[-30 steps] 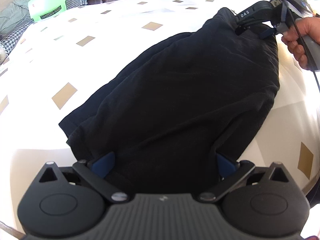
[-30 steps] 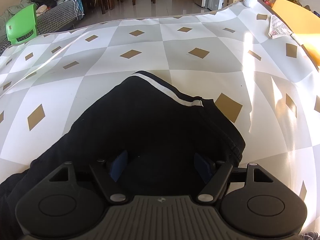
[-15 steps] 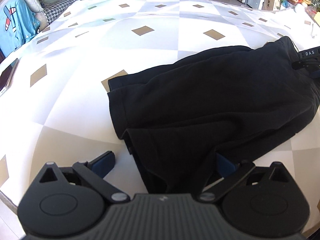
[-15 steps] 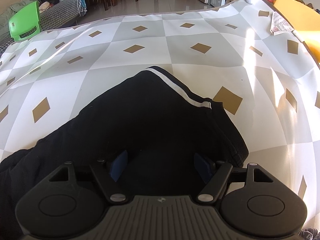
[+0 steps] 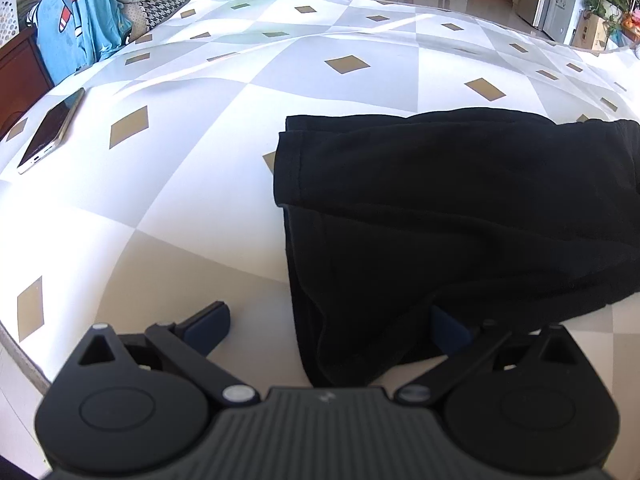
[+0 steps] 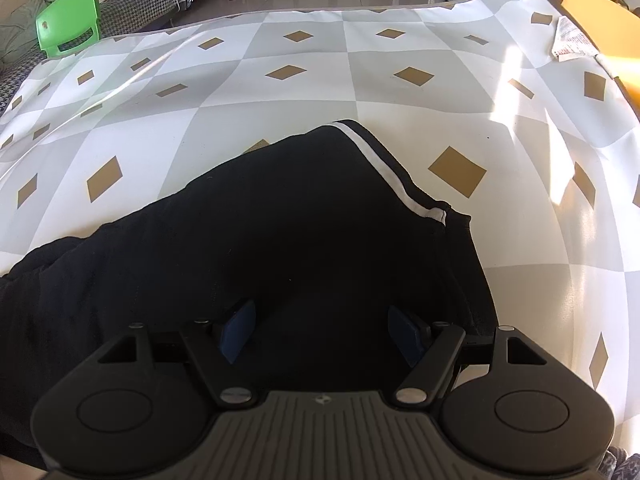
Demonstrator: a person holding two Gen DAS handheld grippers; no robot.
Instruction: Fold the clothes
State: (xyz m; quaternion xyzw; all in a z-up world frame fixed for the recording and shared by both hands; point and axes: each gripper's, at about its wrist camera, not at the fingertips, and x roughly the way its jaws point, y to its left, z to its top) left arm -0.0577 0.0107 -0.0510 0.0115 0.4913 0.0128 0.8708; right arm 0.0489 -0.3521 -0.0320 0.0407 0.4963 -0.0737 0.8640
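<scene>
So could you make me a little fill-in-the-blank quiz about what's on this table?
The garment lying on the table is ____ in colour.
The stripe along its waistband is ____.
The tablecloth shows brown ____ shapes.
The flat device near the table's left edge is a ____.

Missing words: black; white; diamond; phone

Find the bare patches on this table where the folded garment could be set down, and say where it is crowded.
Free: the checked tablecloth between the phone and the black garment, and the stretch beyond its white stripe up to the paper slip. Crowded: the near edge, where the garment lies between both grippers' fingers.
</scene>
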